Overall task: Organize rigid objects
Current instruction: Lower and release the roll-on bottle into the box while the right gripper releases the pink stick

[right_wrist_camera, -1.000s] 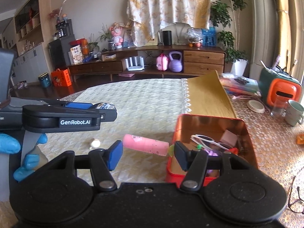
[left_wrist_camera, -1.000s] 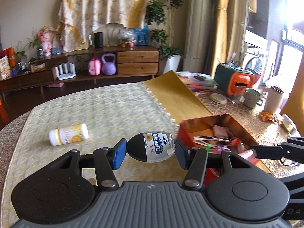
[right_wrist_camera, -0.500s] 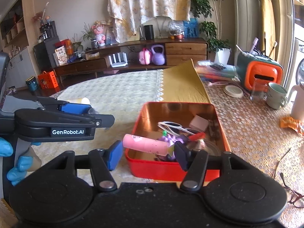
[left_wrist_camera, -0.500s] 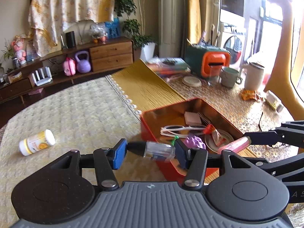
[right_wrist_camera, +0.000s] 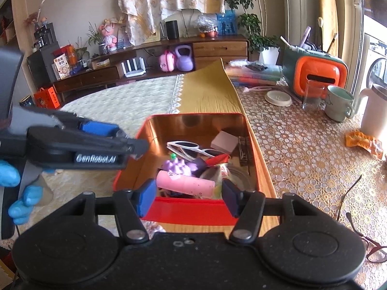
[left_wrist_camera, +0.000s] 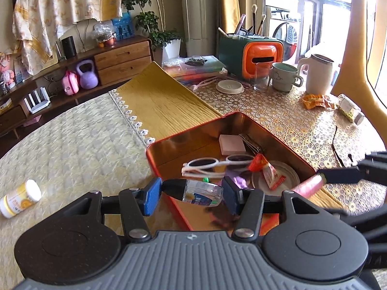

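My left gripper (left_wrist_camera: 191, 194) is shut on a small clear bottle with a black cap (left_wrist_camera: 193, 192), held crosswise above the near corner of the red tin box (left_wrist_camera: 169, 142). Over the box's near rim, my right gripper (right_wrist_camera: 188, 193) is shut on a pink tube (right_wrist_camera: 185, 185). The red tin box (right_wrist_camera: 256, 145) holds white sunglasses (right_wrist_camera: 186, 148), a pink pad (right_wrist_camera: 225, 142), a purple spiky ball (right_wrist_camera: 177, 165) and sachets. A yellow-labelled pill bottle (left_wrist_camera: 20, 198) lies on the cloth at the left. The left gripper (right_wrist_camera: 113, 136) shows from the side in the right wrist view, held by a blue-gloved hand (right_wrist_camera: 14, 191).
Behind the box stand an orange and green case (left_wrist_camera: 254, 56), a glass (left_wrist_camera: 262, 76), a green mug (left_wrist_camera: 284, 76) and a white jug (left_wrist_camera: 319, 72). A lid (left_wrist_camera: 229, 87), a snack wrapper (left_wrist_camera: 316, 101) and a jar (left_wrist_camera: 350, 108) lie nearby. Eyeglasses (right_wrist_camera: 362, 236) rest on the right.
Both grippers have moved rightward and down, from over the cloth to over the red box, each still carrying its object. The clear bottle has rolled in the left grip.
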Available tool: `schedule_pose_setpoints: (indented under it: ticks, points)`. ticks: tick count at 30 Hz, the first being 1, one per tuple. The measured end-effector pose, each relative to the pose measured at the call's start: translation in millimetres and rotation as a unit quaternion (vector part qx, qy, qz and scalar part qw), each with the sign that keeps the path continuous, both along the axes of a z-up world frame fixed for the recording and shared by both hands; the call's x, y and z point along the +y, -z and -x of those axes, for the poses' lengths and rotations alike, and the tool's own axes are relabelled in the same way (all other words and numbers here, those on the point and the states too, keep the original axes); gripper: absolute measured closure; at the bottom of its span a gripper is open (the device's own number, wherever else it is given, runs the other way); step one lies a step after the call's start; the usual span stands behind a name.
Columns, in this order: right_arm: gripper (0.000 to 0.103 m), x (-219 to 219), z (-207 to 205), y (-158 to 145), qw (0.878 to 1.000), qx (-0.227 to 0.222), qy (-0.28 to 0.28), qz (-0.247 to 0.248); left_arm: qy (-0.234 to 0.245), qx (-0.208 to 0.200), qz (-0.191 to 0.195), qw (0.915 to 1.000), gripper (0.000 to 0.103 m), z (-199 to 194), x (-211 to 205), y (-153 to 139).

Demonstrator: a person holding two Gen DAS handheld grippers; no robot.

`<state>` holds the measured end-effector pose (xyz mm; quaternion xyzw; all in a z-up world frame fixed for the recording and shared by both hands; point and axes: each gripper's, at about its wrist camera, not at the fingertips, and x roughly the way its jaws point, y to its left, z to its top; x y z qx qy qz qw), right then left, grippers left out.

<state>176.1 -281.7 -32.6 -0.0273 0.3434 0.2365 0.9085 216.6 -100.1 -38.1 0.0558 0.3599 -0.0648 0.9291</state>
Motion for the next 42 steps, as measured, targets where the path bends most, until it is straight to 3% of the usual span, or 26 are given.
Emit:
schedule_pose_setpoints:
  ticks: [9, 20, 42]
  points:
    - [0.044, 2.9, -16.5, 14.3, 1.0, 0.012, 0.0, 0.011, 0.007, 0.007, 0.017, 0.9998, 0.049, -56.9, -14.4, 5.5]
    - [0.044, 12.1, -30.4, 24.2, 0.999, 0.022, -0.008, 0.026, 0.009, 0.037, 0.034, 0.9987, 0.049, -105.7, -23.0, 32.6]
    - [0.043, 13.3, -40.7, 33.3, 0.999, 0.033, 0.003, 0.025, -0.006, 0.088, 0.032, 0.9956, 0.049, -128.2, -19.7, 58.9]
